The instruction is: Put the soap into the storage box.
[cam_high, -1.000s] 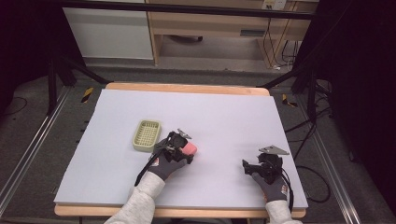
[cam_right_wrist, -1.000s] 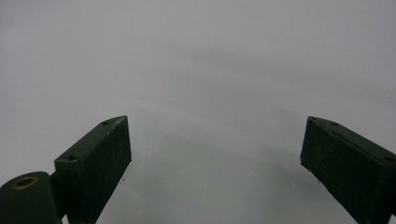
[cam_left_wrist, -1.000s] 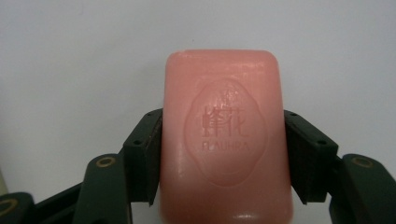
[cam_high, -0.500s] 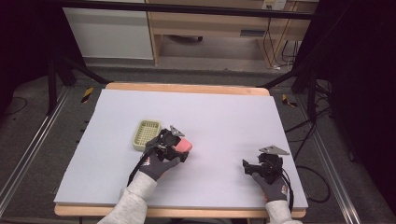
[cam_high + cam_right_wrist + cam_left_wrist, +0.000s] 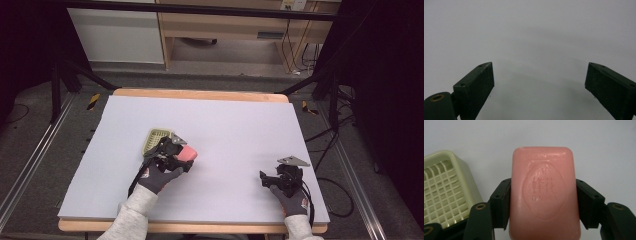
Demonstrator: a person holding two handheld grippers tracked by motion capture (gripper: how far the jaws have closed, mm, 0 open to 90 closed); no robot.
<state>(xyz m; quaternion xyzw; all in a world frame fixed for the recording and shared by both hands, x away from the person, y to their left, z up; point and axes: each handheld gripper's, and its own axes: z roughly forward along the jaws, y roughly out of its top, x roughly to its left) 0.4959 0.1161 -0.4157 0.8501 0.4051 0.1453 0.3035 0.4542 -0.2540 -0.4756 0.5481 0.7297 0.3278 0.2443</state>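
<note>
A pink bar of soap [image 5: 544, 192] with an embossed oval stamp sits between the two black jaws of my left gripper [image 5: 543, 205], which is shut on its long sides. From above, the soap [image 5: 187, 153] is held just over the white table, right beside a pale yellow-green soap dish [image 5: 156, 138] with a grid floor. That dish [image 5: 442, 192] lies to the left of the soap in the left gripper view. My right gripper [image 5: 539, 85] stands open over bare table, nothing between its jaws; the high view shows the right gripper [image 5: 266, 179] at the front right.
The white table top [image 5: 235, 125] has a wooden rim, and its front edge lies close to both forearms. Dark stands and cables line the floor at either side, and a cabinet stands behind the table.
My left gripper has carried the soap up and to the left, closer to the soap dish. The right gripper has stayed where it was.
</note>
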